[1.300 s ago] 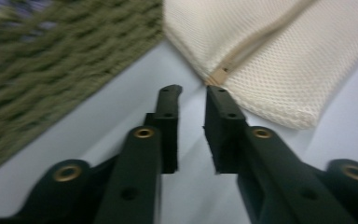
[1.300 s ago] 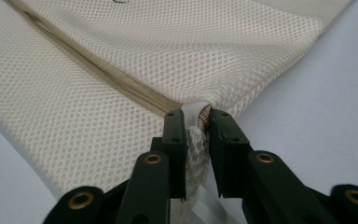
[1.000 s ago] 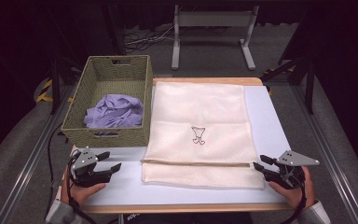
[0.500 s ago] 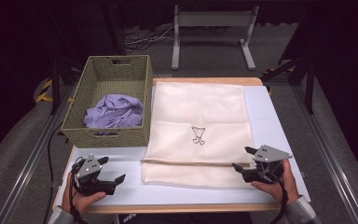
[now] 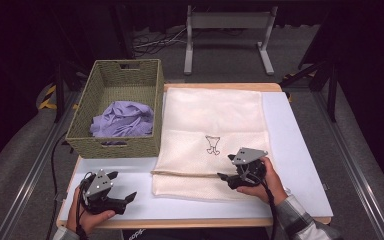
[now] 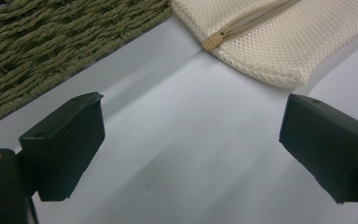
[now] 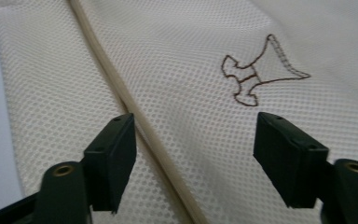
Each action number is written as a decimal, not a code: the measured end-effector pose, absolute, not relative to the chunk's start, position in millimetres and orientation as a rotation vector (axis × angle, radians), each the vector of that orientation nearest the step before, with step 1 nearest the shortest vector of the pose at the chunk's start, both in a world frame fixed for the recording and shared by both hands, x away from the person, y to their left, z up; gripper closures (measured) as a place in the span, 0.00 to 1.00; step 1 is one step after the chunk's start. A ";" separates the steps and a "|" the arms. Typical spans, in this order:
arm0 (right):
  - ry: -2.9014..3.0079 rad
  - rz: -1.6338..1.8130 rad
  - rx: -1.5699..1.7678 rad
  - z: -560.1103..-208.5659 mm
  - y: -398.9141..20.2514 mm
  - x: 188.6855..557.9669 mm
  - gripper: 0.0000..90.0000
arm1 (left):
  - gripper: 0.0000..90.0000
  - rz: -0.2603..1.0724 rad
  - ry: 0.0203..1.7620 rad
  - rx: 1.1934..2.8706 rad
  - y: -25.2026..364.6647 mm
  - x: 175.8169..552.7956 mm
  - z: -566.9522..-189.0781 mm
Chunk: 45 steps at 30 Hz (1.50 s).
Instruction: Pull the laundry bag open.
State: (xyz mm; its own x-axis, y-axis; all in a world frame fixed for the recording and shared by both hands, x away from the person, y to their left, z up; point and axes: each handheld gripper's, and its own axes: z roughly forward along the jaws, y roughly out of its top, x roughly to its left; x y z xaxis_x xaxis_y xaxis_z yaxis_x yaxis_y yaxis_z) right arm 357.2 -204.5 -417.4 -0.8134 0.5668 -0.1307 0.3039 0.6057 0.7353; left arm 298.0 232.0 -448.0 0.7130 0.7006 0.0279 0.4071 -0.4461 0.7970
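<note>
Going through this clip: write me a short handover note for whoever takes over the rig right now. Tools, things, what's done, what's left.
Left tool: open, nothing between the jaws, over bare table just short of the mesh bag's near left corner.
Right tool: jaws apart, nothing gripped, low above the bag's zipper, near the embroidered mark.
Bag lies flat and looks zipped shut; purple cloth sits in the woven basket beside it.
Done: both tools brought to the bag.
Left, probably: open the zipper, then load the cloth.

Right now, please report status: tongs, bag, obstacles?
Left tongs open over bare table. Right tongs open above mesh bag, jaws just narrowing, nothing gripped. Basket beside the bag, not blocking.
</note>
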 end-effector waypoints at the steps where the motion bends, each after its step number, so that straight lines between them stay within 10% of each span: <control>1: 2.483 1.034 0.705 -418.8 -201.7 358.7 0.39 | 0.08 0.454 0.840 2.095 232.0 298.0 -448.0; 17: 2.579 0.971 0.722 -436.3 -181.9 379.7 0.45 | 0.08 0.450 0.841 2.101 231.4 298.3 -448.6; 38: 2.618 0.892 0.686 -433.6 -180.3 389.8 0.96 | 0.11 0.456 0.882 2.102 232.8 301.1 -452.0; 45: 2.563 0.910 0.638 -432.0 -180.1 385.8 0.97 | 0.14 0.479 0.880 2.069 234.9 299.0 -449.7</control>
